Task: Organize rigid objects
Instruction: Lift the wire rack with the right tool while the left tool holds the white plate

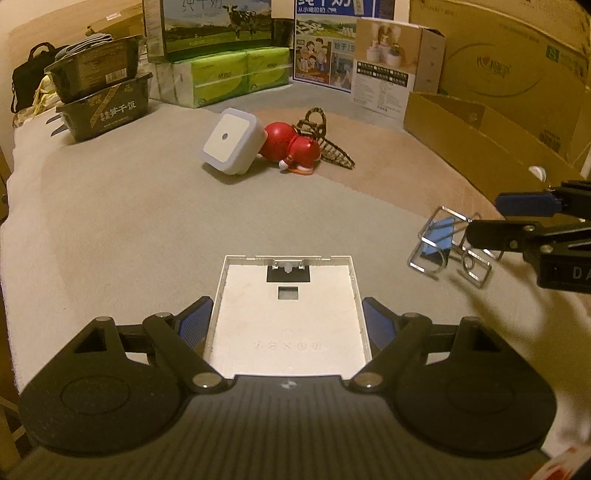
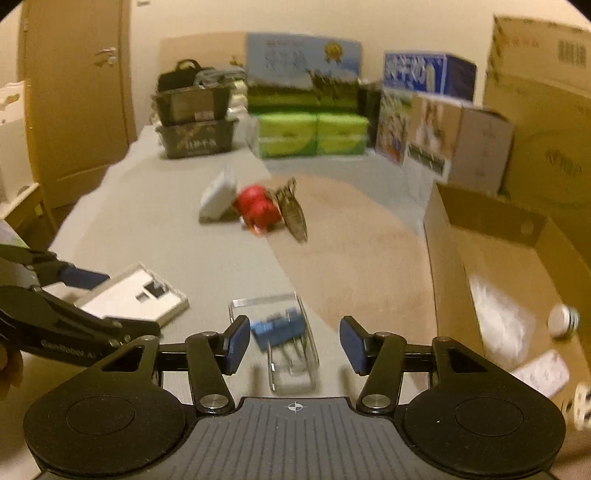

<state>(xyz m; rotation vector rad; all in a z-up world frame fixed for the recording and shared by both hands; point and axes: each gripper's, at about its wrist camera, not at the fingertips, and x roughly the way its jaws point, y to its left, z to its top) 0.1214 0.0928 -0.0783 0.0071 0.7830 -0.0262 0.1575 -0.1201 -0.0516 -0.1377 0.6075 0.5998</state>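
Left gripper (image 1: pixel 288 321): blue-padded fingers (image 1: pixel 194 319) closed against both long edges of a white rectangular plate (image 1: pixel 288 332), which lies flat on the grey-covered surface (image 1: pixel 129 221). Right gripper (image 2: pixel 293 341): fingers (image 2: pixel 236 341) spread wide, holding nothing, one on either side of a cluster of blue binder clips (image 2: pixel 280 328) with wire handles resting on the surface; whether either finger touches them cannot be told through the blur. Right of that gripper, an open cardboard box (image 2: pixel 450 266) with a white bulb (image 2: pixel 561 321) and other pale items inside. Mid-surface, well apart from both grippers: a white square night light (image 1: pixel 232 142) tilted against a red toy figure (image 1: pixel 291 146), with a dark patterned hair claw (image 1: pixel 325 140) just behind. At the far edge: stacked black containers (image 1: pixel 99 92), green tissue packs (image 1: pixel 229 75), printed cartons (image 1: pixel 218 26)
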